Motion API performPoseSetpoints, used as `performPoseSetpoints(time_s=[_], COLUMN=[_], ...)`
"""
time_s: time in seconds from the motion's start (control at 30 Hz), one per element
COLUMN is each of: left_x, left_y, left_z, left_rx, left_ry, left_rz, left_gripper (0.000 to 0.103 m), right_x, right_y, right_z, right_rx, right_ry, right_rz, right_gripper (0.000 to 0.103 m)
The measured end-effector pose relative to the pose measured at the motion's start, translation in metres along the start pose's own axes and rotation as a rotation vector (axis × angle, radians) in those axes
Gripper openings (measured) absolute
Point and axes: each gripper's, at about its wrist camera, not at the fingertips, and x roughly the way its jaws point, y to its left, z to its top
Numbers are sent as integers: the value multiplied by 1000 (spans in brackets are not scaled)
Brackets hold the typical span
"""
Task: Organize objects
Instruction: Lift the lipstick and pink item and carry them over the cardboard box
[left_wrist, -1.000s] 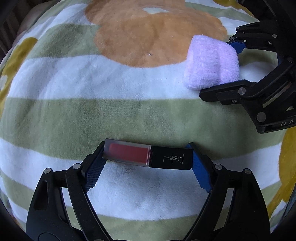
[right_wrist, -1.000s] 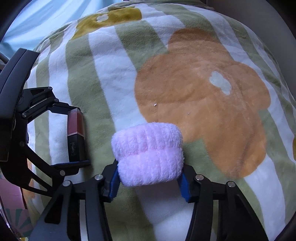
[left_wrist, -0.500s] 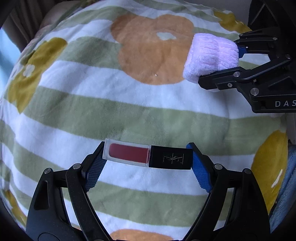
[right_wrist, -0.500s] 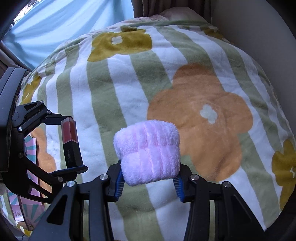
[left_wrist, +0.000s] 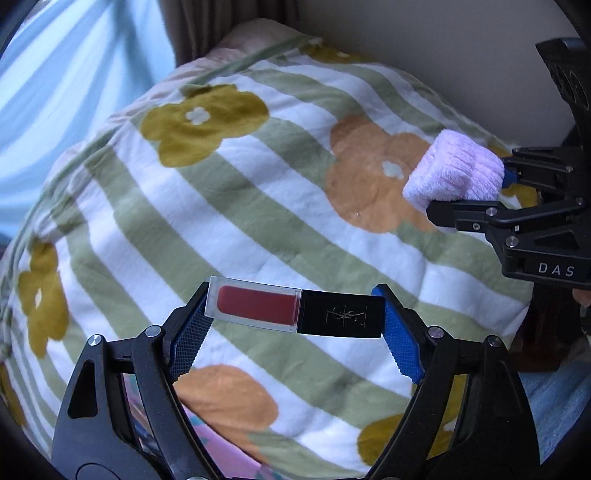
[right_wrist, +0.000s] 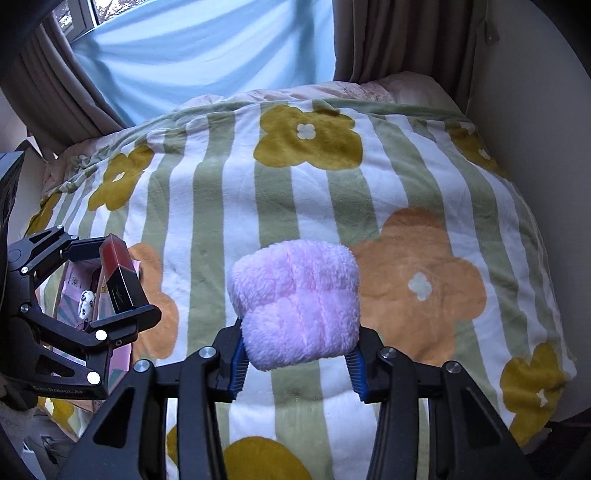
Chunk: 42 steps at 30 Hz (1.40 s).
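Observation:
My left gripper (left_wrist: 295, 314) is shut on a lip gloss tube (left_wrist: 295, 312) with a clear red body and a black cap, gripped end to end and held crosswise above the blanket (left_wrist: 258, 229). My right gripper (right_wrist: 297, 356) is shut on a fluffy pink cloth roll (right_wrist: 295, 302), squeezed between its blue pads. In the left wrist view the pink roll (left_wrist: 454, 173) and the right gripper (left_wrist: 476, 188) hang at the upper right. In the right wrist view the left gripper (right_wrist: 122, 277) with the tube (right_wrist: 118, 277) is at the left. Both are well above the bed.
A green-and-white striped blanket with yellow and orange flowers (right_wrist: 332, 184) covers the bed. Brown curtains (right_wrist: 369, 37) and a light blue sheet (right_wrist: 203, 48) hang behind. A wall (right_wrist: 535, 110) runs on the right. A pink patterned box (right_wrist: 81, 295) sits beside the bed at the left.
Both grippers have risen away from the blanket with their objects; the bed now looks smaller and the curtains and wall have come into view. The left view has rolled.

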Motion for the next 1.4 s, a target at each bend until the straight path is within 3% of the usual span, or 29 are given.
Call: performPoseSetpoints(time_s=[0.03, 0.07, 0.23, 0.27, 0.47, 0.57, 0.93, 1.4], left_x=[-11, -20, -60, -66, -90, -95, -108, -145], left_y=[0, 0, -5, -5, -12, -17, -17, 50], left_z=[-4, -8, -35, -42, -83, -101, -136, -209], left_rx=[-43, -2, -201, -271, -518, -596, -691, -821], left_ry=[-10, -54, -88, -136, -151, -167, -168, -171], left_rz=[12, -18, 52, 59, 140, 156, 183, 278], left_gripper=[83, 83, 83, 83, 83, 83, 83, 83], right_x=[-6, -12, -36, -39, -49, -52, -61, -42], right_y=[2, 3, 11, 12, 18, 17, 42, 161], right_z=[0, 0, -6, -9, -32, -40, -38, -14], right_rx=[-8, -15, -61, -72, -118, -125, -195, -336], right_ry=[-2, -5, -12, -12, 1, 6, -5, 3], right_rz=[9, 18, 45, 49, 61, 61, 104, 227], right_gripper=[41, 41, 41, 41, 41, 41, 41, 41])
